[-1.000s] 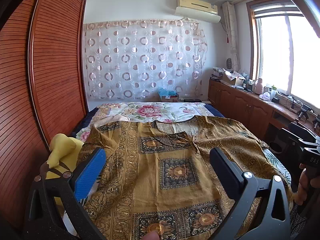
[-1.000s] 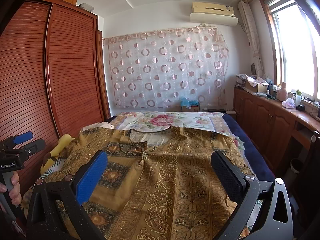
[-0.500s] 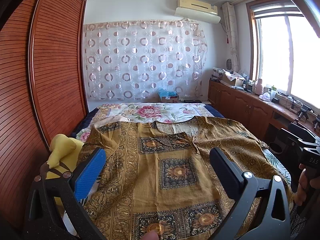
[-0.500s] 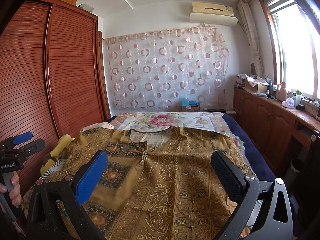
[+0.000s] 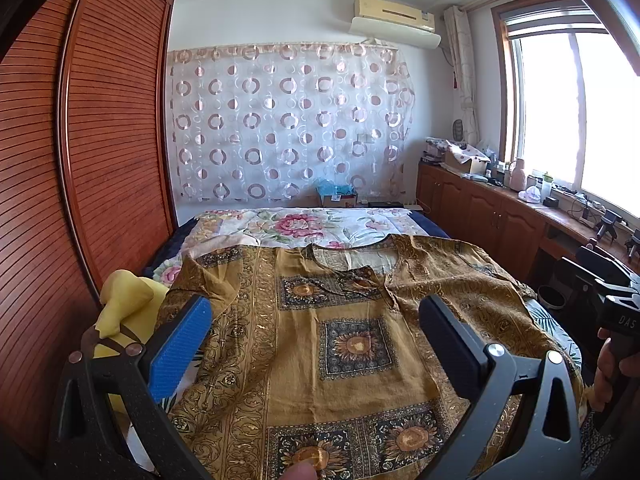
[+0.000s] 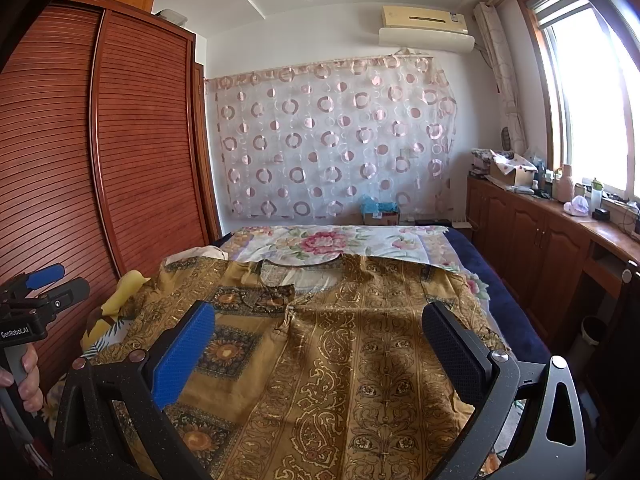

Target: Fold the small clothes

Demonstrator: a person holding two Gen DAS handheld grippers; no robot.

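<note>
Lying flat and face-up on the bed (image 5: 400, 222), a mustard-gold printed shirt (image 5: 340, 320) serves as the landmark here; its neckline points toward the circle-patterned sheer curtain (image 5: 288, 120) on the wall beyond the shirt, and its hem runs out of view at the near edge. The garment is spread open, with sunflower-medallion panels down one half and scrollwork bands down the other. Beyond its collar, a floral bedsheet (image 5: 304, 226) is exposed. Off the shirt's left sleeve, a yellow cloth item (image 5: 124, 308) lies bunched at the bed's edge, just in front of the louvred wooden wardrobe (image 5: 100, 140).

The left hand-held gripper (image 5: 316, 336) hangs above the shirt's left half with its fingers spread wide, holding nothing; one finger carries a blue ribbed pad (image 5: 180, 348). The right hand-held gripper (image 6: 320, 344) hangs above the shirt's right half, likewise spread and empty. Neither visibly touches the fabric.

In the left wrist view, a person's hand (image 5: 610, 372) grips a black handle off the shirt's right side; in the right wrist view, another hand (image 6: 24, 376) grips a handle off its left side. Right of the shirt, wooden cabinets (image 6: 540, 248) run beneath a window (image 6: 592, 92), and an air conditioner (image 6: 426, 30) sits above the curtain.
</note>
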